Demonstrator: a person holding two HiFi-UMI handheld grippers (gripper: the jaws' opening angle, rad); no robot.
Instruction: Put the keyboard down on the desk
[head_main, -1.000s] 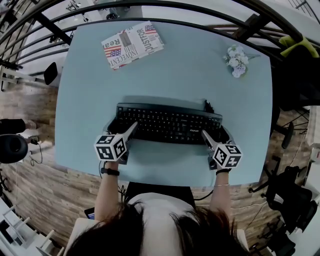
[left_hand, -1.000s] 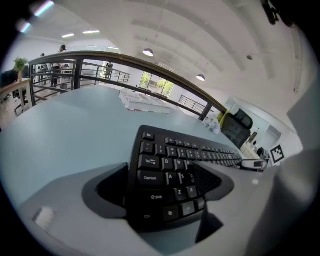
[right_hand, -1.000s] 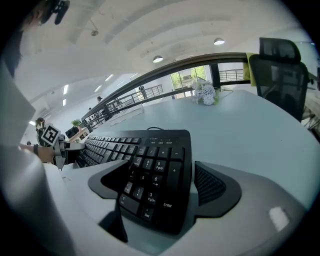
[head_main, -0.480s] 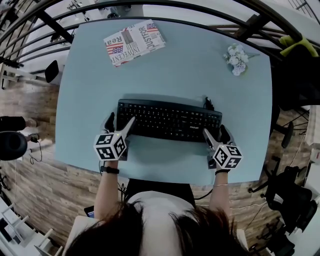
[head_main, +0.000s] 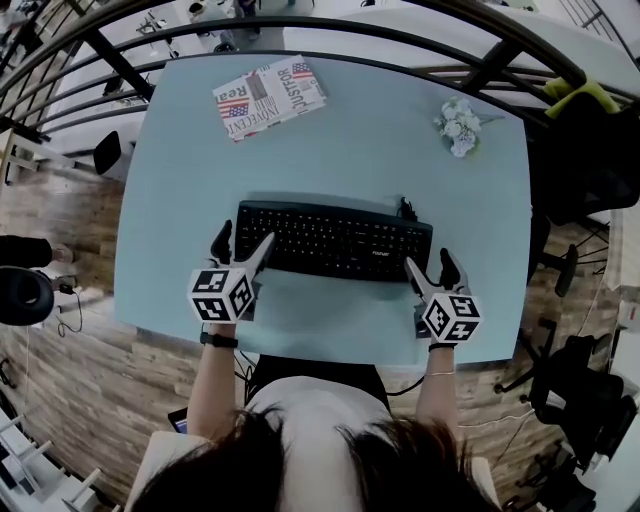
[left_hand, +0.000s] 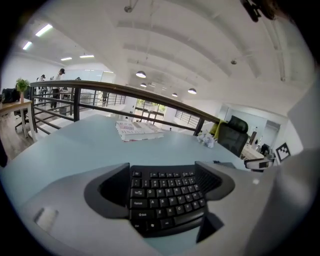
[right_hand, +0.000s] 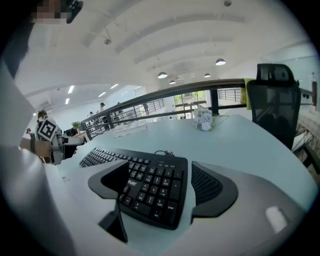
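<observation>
The black keyboard lies flat on the pale blue desk, near its front edge. My left gripper is open at the keyboard's left end, one finger beyond the end and the other over its front left corner. At the right end my right gripper also stands open. In the left gripper view the keyboard lies between the spread jaws of the left gripper, with gaps on both sides. The right gripper view shows the number-pad end of the keyboard between the wide jaws of the right gripper.
A folded newspaper lies at the desk's far left and a small bunch of white flowers at the far right. The keyboard's cable leaves its back edge. A dark railing runs behind the desk; an office chair stands to the right.
Both grippers have opened and let go of the keyboard's ends, then drawn back a little toward me. The keyboard now rests on the desk.
</observation>
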